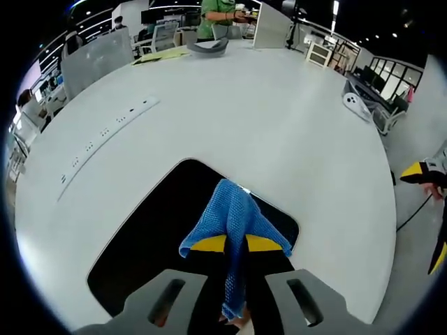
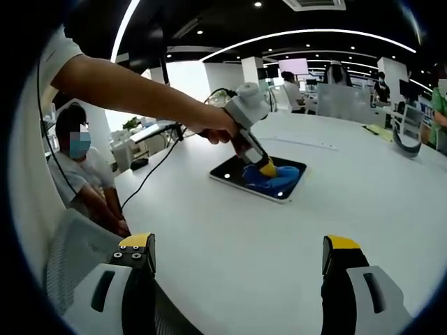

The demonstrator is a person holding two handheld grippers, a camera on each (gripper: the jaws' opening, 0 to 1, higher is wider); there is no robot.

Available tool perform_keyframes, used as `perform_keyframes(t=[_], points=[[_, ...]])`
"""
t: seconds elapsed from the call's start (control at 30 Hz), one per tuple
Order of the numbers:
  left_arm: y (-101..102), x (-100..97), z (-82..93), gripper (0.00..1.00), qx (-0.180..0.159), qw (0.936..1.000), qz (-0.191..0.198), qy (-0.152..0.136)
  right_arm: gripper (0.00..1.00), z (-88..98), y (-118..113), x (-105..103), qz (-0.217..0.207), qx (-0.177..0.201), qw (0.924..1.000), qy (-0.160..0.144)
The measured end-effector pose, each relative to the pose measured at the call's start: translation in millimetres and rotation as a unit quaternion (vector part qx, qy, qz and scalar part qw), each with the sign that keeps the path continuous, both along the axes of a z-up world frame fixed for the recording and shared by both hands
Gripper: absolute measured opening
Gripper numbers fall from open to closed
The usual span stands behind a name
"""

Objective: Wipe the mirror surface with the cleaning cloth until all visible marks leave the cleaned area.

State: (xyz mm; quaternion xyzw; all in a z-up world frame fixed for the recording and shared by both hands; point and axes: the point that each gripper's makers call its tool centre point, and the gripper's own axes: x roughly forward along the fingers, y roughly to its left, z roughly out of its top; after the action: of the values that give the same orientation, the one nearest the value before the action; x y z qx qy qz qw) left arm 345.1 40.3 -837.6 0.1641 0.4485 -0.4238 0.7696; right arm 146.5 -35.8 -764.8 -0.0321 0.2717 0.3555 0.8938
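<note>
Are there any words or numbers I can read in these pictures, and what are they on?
None can be read.
The mirror, blue cloth and white table carry no writing.
The papers at the table's far edge are too small and blurred to read.

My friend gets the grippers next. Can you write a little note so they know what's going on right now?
Left gripper: shut on the blue woven cleaning cloth, pressed onto the dark rectangular mirror.
Right gripper: open, holding nothing, hovering over the white table away from the mirror.
The mirror lies flat on the table with the cloth on it.
Done: cloth gripped and on the glass.
Left: I cannot tell whether marks remain. Wipe the whole surface, check it, and keep mirror and cloth in sight.
</note>
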Motion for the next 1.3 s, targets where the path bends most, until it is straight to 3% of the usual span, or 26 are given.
perform_keyframes(t=[1.3], points=[[29, 1.0, 0.8, 0.06, 0.005, 1.0, 0.002, -0.001, 1.0, -1.5, 10, 2, 0.01, -0.003, 0.9999, 0.001]])
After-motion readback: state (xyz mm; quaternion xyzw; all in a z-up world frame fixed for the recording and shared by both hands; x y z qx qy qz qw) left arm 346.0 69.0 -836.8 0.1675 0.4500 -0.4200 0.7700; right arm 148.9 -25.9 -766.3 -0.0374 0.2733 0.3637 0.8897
